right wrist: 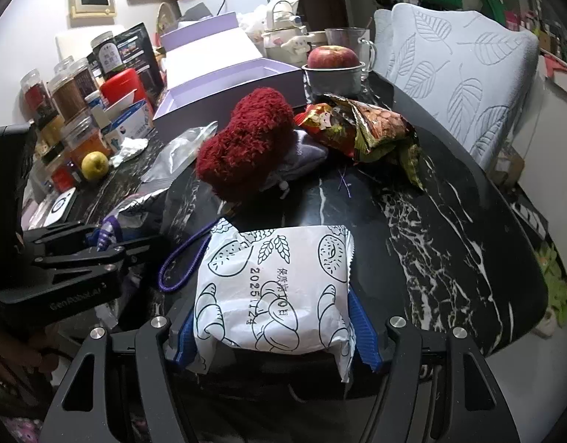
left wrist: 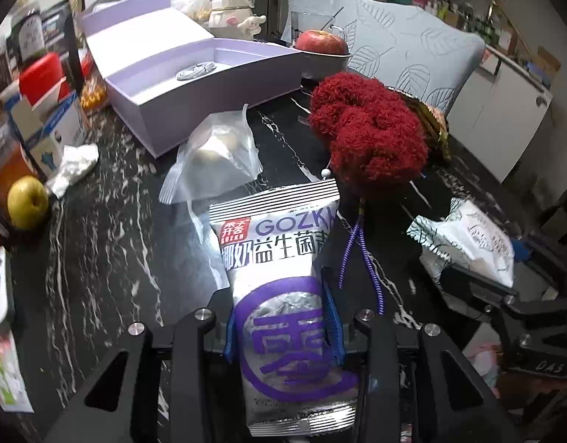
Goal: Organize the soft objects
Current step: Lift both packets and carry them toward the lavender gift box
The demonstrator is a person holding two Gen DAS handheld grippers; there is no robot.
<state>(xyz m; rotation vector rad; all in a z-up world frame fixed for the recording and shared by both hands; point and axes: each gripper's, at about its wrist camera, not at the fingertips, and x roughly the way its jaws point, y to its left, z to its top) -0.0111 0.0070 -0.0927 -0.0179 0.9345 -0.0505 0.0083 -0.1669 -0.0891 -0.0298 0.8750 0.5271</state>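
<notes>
**Both packets gripped over the table**

Your left gripper (left wrist: 283,326) has its jaws clenched on the silver snack packet (left wrist: 283,258), low centre of the left wrist view. Your right gripper (right wrist: 274,326) grasps the white bread packet (right wrist: 274,288). The red fluffy toy (left wrist: 364,129) lies beyond on the black marble table (right wrist: 431,221), near the open lilac box (left wrist: 194,85).

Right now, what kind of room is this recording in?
Probably a lived-in home dining or kitchen area: a black marble-pattern table crowded with snack packets, an apple in a bowl, food jars, and a padded chair pulled up beside it.
</notes>
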